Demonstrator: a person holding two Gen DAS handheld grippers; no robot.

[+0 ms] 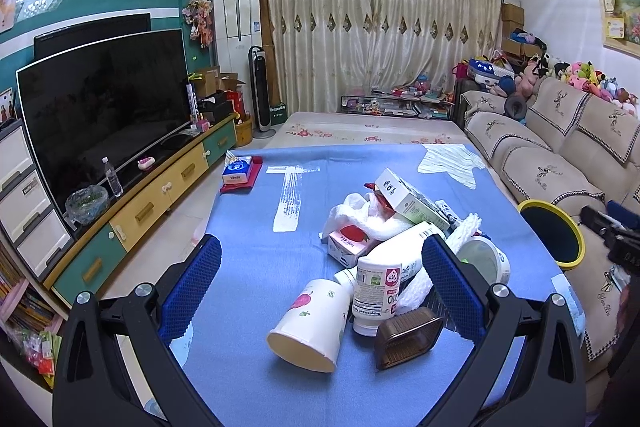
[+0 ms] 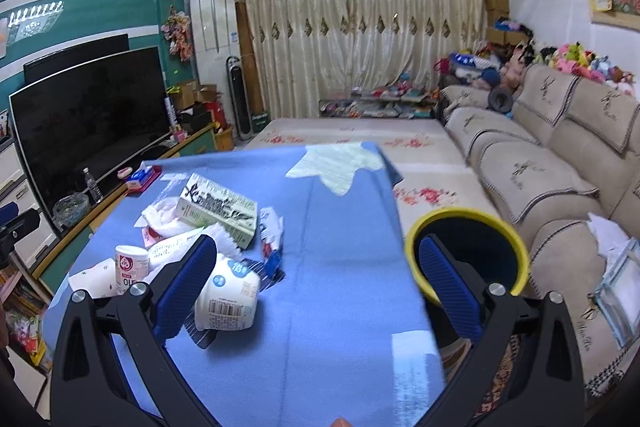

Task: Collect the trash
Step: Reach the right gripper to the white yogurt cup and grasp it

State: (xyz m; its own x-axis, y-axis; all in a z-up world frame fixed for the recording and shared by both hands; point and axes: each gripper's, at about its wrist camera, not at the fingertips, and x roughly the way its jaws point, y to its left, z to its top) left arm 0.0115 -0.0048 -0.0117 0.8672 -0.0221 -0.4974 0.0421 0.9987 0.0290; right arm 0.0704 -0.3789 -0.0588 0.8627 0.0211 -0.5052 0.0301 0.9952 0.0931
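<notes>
Both grippers, left and right, gape empty, trash pile lying ahead of the left.

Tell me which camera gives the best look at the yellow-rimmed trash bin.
The right wrist view: the bin sits beside the table's right edge with nearly its whole yellow rim and dark inside visible, only partly crossed by one finger of the open right claw. The left wrist view catches just part of the bin near the frame's right edge.
</notes>
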